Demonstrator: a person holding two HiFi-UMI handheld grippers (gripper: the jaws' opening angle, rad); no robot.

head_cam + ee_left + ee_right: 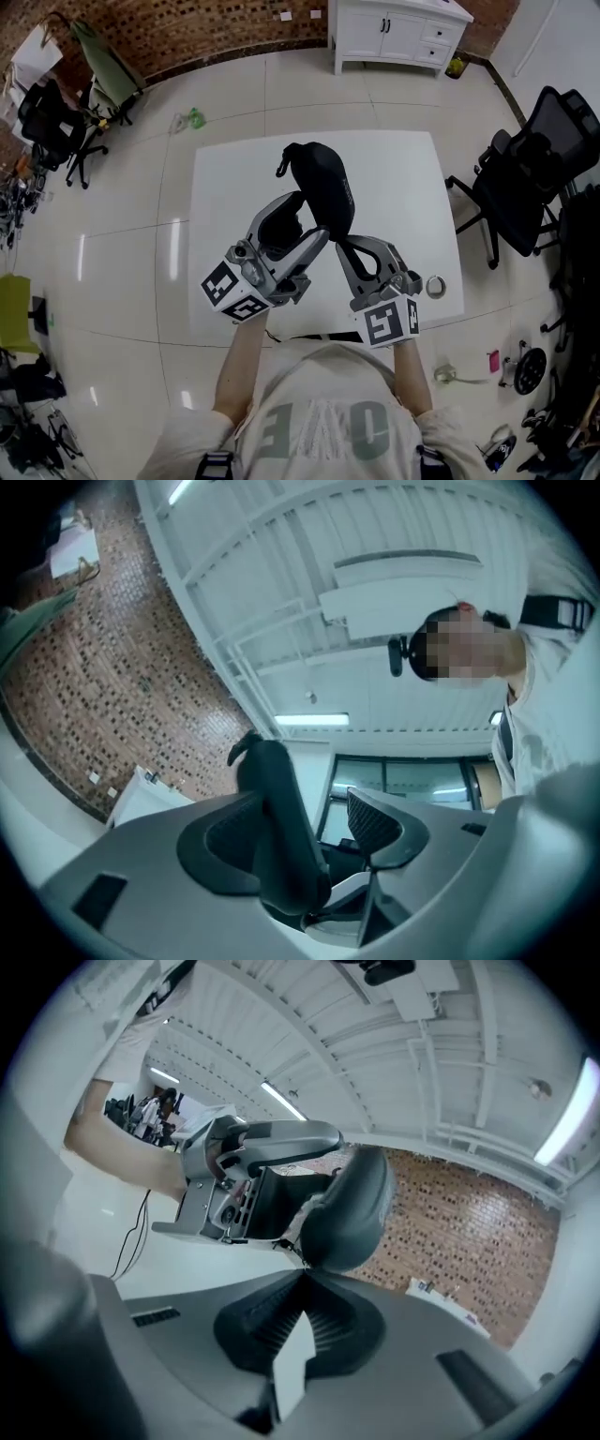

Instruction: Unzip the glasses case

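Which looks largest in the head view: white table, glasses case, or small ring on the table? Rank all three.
1. white table
2. glasses case, lifted nearer the camera, so flattered
3. small ring

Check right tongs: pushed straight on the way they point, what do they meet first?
The glasses case. The right tongs are shut with their tips at its edge, so contact would likely come almost at once; the exact gap is unclear.

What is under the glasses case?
Only the white table shows around it. The case, held in the air, covers the patch straight beneath.
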